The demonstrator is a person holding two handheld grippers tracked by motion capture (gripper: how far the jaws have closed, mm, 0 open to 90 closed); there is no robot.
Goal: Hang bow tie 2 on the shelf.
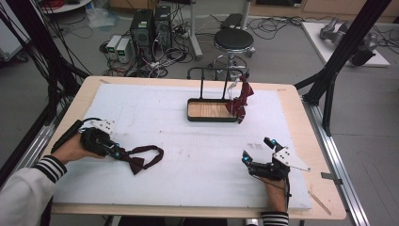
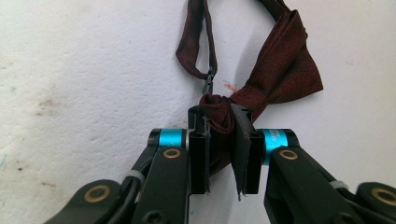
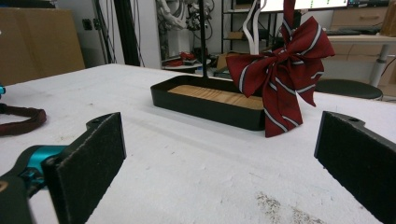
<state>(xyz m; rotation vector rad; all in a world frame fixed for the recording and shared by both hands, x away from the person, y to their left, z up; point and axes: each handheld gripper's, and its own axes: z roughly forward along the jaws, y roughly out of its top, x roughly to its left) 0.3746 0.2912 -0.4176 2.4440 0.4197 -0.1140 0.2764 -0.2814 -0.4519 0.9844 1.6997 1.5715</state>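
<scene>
A dark red bow tie with its neck strap lies on the white mat at the left. My left gripper is shut on its knot, and in the left gripper view both pads pinch the bow tie at its centre knot, where my left gripper rests low on the mat. A red striped bow hangs from the black rack at the right end of a wood-floored tray. My right gripper sits on the mat at the front right, open, with nothing between its pads. Beyond my right gripper hangs the striped bow over the tray.
The white mat covers most of the wooden table. A black frame post rises at the table's right rear. A stool and computer boxes stand on the floor behind the table.
</scene>
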